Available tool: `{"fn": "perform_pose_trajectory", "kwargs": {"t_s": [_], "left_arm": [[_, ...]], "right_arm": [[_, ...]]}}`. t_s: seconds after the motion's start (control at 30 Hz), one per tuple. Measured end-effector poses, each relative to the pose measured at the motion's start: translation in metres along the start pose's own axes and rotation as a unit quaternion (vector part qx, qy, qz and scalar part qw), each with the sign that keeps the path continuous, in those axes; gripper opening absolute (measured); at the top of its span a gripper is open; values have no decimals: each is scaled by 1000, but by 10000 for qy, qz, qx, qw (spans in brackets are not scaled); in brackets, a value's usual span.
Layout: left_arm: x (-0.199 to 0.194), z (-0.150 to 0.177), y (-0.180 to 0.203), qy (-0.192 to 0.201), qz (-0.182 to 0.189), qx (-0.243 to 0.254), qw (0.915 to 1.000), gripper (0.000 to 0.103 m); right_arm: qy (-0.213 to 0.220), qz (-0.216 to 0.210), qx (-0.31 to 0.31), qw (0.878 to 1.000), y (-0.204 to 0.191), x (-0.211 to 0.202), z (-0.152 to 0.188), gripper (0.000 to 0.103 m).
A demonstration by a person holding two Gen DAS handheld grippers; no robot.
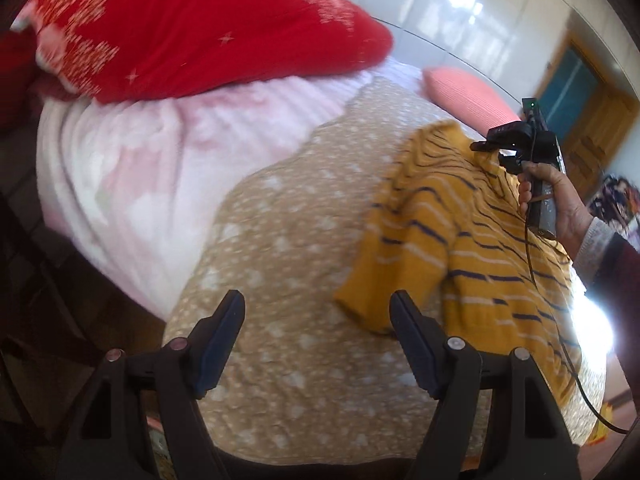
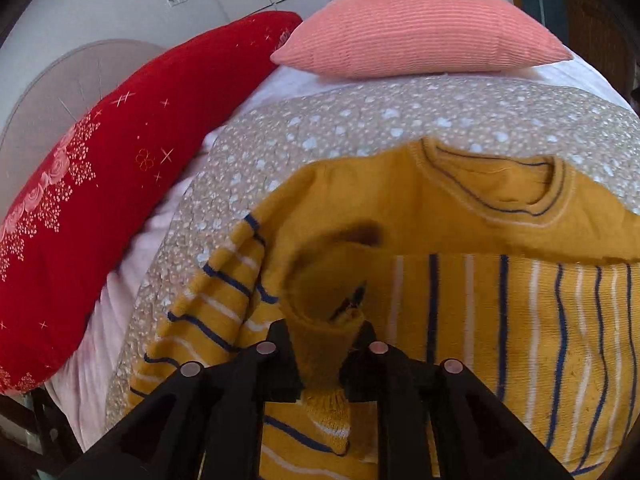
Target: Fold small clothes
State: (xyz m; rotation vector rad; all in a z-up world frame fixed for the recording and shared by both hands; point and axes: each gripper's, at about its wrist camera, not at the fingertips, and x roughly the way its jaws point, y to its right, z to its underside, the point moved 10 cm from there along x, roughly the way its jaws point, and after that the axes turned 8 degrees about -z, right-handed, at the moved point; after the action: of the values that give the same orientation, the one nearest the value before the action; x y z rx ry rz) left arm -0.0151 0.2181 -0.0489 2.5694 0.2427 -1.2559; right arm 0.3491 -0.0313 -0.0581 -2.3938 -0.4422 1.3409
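The right gripper has its jaws closed tight on a bunched fold of the yellow striped sweater, the knit pinched between them and lifted over the garment's body, while the left gripper hangs with its jaws spread wide and holding nothing, just beside the sweater's near sleeve. The sweater lies on a tan dotted blanket spread across the bed, its neckline toward the pillows and 1 sleeve turned inward across the chest. Beyond it rest a pink ribbed pillow and a red flowered pillow on a pale pink sheet. The fold looks to be at an early stage: 1 side is being brought in, while the other side and the final doubling of the body appear not yet done. No finished, folded clothes are in view.
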Motion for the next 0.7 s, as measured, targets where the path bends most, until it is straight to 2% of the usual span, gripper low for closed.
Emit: {"fn": "perform_pose_trajectory", "kwargs": {"t_s": [0.07, 0.1, 0.13, 0.3, 0.37, 0.47, 0.6, 0.7], "left_arm": [[4, 2, -11, -32, -60, -111, 9999, 74], [5, 3, -14, -49, -66, -156, 9998, 74], [5, 5, -19, -62, -57, -224, 9997, 74], [1, 6, -38, 9, -135, -444, 9989, 74], [-1, 7, -48, 34, -201, -556, 9982, 74], [-4, 9, -66, 52, -366, -731, 9966, 74], [-9, 9, -89, 89, -575, -977, 9935, 74], [-13, 12, -105, 101, -704, -1147, 9909, 74]], "right_arm": [[-108, -189, -9, 9998, -16, 3, 4, 46], [-122, -300, -81, 9994, -25, 4, 3, 63], [-105, -383, -166, 9991, -34, 3, 0, 67], [2, -420, -631, 9971, -69, -22, 3, 68], [-101, -553, -843, 9949, -84, -36, 18, 68], [-454, -860, -1242, 9875, -114, -53, 60, 69], [-1111, -1524, -1956, 9624, -166, -76, 138, 77], [-1407, -1847, -2790, 9318, -205, -92, 199, 83]]}}
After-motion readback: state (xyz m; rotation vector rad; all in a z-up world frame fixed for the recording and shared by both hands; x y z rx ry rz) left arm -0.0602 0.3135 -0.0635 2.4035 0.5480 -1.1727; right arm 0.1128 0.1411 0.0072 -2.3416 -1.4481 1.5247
